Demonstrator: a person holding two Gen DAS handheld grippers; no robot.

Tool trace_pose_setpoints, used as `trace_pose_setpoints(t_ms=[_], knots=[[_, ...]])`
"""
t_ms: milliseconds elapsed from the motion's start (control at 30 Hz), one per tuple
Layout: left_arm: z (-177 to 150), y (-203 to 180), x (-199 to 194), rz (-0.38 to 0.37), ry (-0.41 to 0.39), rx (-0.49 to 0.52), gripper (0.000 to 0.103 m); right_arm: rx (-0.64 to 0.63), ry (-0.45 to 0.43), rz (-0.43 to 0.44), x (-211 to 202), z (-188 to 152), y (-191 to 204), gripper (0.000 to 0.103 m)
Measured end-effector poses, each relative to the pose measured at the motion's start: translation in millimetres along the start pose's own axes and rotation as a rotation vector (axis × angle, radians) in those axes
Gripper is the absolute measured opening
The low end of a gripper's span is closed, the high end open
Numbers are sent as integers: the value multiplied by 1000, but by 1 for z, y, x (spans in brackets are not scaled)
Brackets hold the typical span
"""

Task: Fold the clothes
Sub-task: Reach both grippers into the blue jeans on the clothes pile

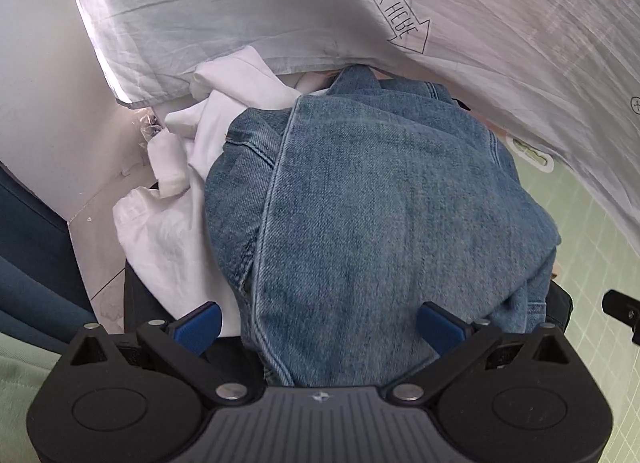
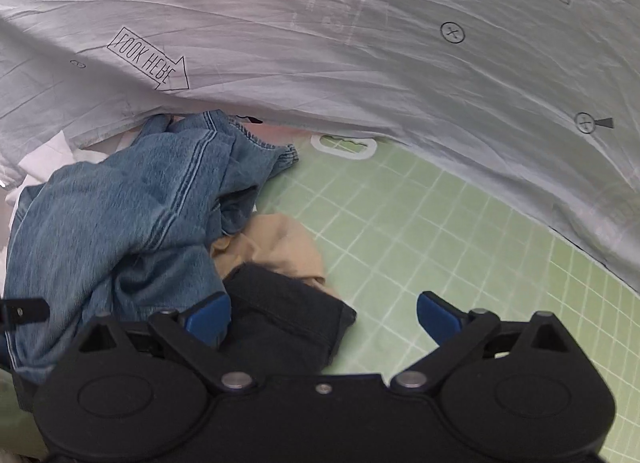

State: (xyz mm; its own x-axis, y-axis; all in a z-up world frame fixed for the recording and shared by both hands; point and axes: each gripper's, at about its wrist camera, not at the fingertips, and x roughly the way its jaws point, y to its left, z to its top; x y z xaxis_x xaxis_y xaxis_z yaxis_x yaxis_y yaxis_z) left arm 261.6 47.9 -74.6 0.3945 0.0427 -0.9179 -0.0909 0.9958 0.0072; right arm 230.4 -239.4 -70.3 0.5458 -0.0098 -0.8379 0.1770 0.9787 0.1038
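I am holding the left claw [image 1: 318, 321] wide open over a heap of clothes, its 2 blue fingers [image 1: 202, 325] straddling a bunched pair of blue jeans [image 1: 360, 191] without pinching it. The jeans are lying crumpled on top of a white garment [image 1: 172, 223], which is spilling out to the left, beside a pale wall [image 1: 44, 103].

To the right, I am keeping the right claw [image 2: 324, 317] equally spread and gripping nothing; it is hanging over a black garment [image 2: 280, 315] and the bare green grid mat [image 2: 440, 243]. A beige garment [image 2: 280, 241] is poking out between the jeans and the black piece.

What is worrying me: the items are overlapping, so closing on denim could drag the white or black cloth along. A grip on a bunched fold would also lift a wad, not an edge.

Only the left view is showing the white garment's extent and the wall. Only the right is revealing the beige and black pieces fully, and the open mat. Both are showing the printed grey sheet [image 2: 320, 43] draping behind.
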Motion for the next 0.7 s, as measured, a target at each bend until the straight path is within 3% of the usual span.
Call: trace_pose_setpoints(t_ms=[133, 233, 367, 533, 700], knots=[[3, 8, 11, -60, 41, -53, 103, 96, 62, 144, 62, 46, 3, 95], [5, 14, 18, -104, 69, -91, 103, 126, 106, 254, 105, 63, 14, 92], [8, 22, 28, -163, 107, -143, 103, 204, 172, 337, 148, 68, 21, 89], [8, 22, 28, -165, 112, -160, 103, 391, 249, 417, 162, 57, -2, 91], [5, 23, 24, -162, 98, -172, 103, 398, 229, 385, 150, 55, -2, 91]])
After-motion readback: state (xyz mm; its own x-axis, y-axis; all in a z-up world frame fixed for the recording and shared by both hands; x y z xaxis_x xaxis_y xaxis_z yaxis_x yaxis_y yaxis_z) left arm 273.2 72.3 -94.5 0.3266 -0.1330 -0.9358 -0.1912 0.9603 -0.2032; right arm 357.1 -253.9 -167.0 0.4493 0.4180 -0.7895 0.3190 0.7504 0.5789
